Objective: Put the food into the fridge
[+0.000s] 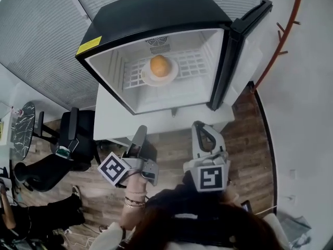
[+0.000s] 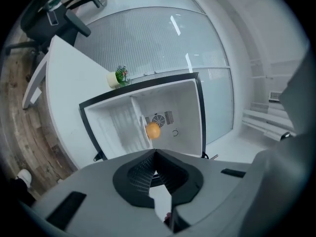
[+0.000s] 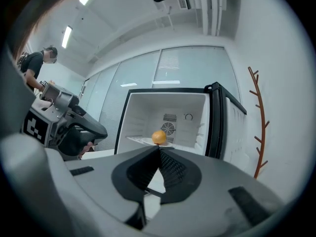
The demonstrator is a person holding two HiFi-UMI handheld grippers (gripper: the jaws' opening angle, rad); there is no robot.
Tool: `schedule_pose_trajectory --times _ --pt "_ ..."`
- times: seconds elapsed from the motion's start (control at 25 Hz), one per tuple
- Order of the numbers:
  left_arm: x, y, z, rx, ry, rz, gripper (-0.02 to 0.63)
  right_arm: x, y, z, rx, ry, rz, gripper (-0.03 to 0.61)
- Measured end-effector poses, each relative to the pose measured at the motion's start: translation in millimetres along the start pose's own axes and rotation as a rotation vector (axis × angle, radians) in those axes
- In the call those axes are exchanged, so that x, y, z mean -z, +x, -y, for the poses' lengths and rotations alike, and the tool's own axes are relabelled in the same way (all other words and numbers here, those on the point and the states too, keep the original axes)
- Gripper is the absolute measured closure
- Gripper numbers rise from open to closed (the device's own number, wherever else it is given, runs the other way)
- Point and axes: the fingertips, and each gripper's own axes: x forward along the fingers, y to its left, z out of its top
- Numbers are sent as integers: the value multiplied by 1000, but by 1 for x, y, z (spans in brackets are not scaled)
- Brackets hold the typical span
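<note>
The orange (image 1: 159, 65) sits on a white plate (image 1: 145, 78) on the wire shelf (image 1: 195, 64) inside the black mini fridge (image 1: 156, 14). The fridge door (image 1: 237, 51) stands swung open at the right, and the opening faces both claws. The fridge stands on a white table (image 1: 112, 119), with a small potted plant (image 2: 120, 74) behind it. The left claw (image 1: 139, 134) and the right claw (image 1: 200, 126) are both held in front of the table edge, well apart from the orange. Each is pressed together and pinches nothing. A black office chair (image 1: 73, 134) stands on the wood floor (image 1: 244, 134) to the left, and a reddish branched stand (image 3: 259, 127) rises right of the door.
</note>
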Motion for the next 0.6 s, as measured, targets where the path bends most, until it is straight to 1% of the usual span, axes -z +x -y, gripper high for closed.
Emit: schedule_pose_trajectory --times 0.16,0.32,0.36,0.4,0.52,0.6 --pt "2 -23 0 -35 122 1 621 -5 -10 -10 -3 4 -9 578" --pt "10 -43 2 -56 196 2 621 -11 -18 -22 -11 -24 3 578" --pt "14 -49 1 -67 231 -5 621 -11 -22 -26 -14 -30 1 578" --pt "16 -56 2 -81 287 -14 621 -10 -26 -29 -16 -38 -5 578" --pt "18 -71 9 -112 493 -34 621 -11 -38 -39 -20 -69 -21 578" --pt "22 -80 17 -113 596 -40 621 -15 -47 -44 -21 -76 -12 578"
